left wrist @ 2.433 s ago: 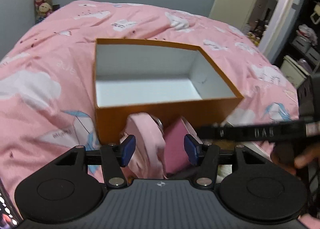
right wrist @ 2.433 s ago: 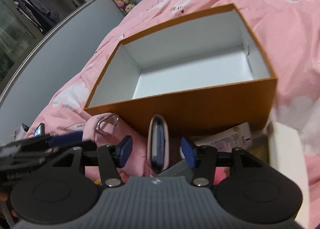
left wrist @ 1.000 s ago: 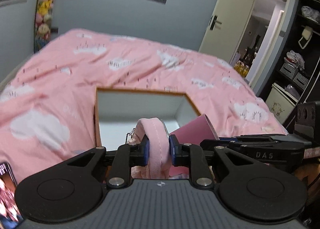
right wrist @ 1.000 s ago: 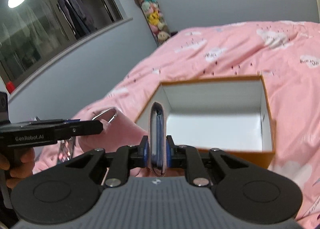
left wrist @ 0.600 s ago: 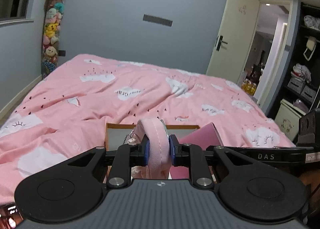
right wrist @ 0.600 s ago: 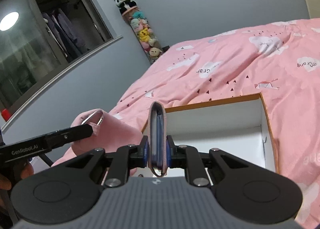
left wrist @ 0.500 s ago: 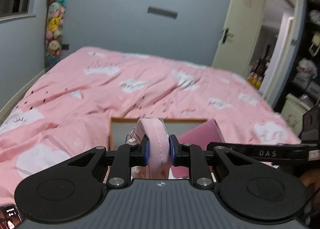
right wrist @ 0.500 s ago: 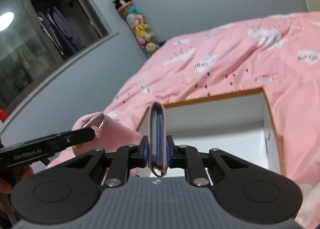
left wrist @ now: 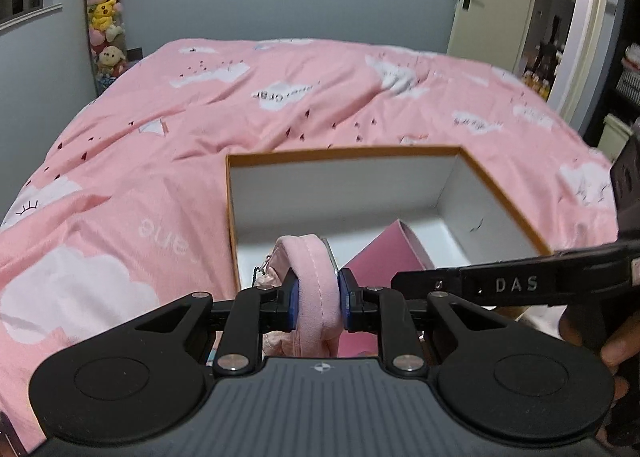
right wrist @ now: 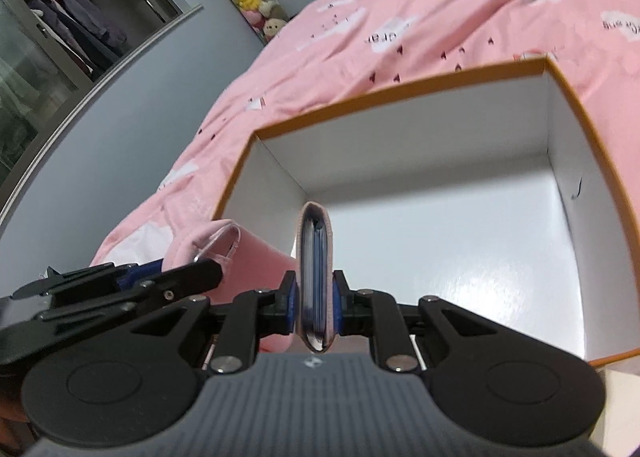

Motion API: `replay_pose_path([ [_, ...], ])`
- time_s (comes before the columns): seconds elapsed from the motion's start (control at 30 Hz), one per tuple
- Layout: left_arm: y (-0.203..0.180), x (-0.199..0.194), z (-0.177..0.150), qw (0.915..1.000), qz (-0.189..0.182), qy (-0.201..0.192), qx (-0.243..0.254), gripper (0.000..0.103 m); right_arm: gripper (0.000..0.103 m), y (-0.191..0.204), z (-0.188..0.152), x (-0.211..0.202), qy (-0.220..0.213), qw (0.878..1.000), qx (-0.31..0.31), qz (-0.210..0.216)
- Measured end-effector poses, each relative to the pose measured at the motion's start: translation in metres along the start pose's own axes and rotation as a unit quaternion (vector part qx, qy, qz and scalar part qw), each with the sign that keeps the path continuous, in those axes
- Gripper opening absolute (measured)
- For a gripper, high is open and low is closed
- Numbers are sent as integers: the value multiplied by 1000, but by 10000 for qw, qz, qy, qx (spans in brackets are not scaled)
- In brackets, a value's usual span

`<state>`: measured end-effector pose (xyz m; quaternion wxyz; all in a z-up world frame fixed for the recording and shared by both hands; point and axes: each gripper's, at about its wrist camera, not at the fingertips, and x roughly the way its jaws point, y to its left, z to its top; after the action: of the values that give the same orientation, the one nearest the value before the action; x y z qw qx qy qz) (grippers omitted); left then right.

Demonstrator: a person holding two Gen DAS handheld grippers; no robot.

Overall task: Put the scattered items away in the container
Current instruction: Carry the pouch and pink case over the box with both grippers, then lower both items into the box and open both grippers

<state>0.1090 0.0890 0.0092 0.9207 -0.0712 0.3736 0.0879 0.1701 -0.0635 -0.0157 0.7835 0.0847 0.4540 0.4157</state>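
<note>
On the left, the left gripper (left wrist: pixel 318 299) pinches a soft pink pouch (left wrist: pixel 310 273) between its blue pads, holding it just over the near edge of the orange box (left wrist: pixel 500 193), which sits open on the pink bedspread (left wrist: pixel 160 161) with its white inside bare. To the right, the right gripper (right wrist: pixel 315 303) is clamped on a slim pink wallet (right wrist: pixel 316 257) standing on edge, poised above the same box's near left corner, close beside the pouch.
</note>
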Motion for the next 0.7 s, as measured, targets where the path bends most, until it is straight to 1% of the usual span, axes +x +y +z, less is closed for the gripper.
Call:
replay_pose_path([
  [0.27,3,18,-11,9993,77,377,22,22,19,-2,-5,24,273,9996,58,37],
  [0.57,6,21,-15,9992,57,373,134,25,20,8,-5,36,481,9986,-202,-107],
  [0.7,7,11,-18,9994,60,299,178,32,22,12,-3,36,512,9983,-251,-96],
])
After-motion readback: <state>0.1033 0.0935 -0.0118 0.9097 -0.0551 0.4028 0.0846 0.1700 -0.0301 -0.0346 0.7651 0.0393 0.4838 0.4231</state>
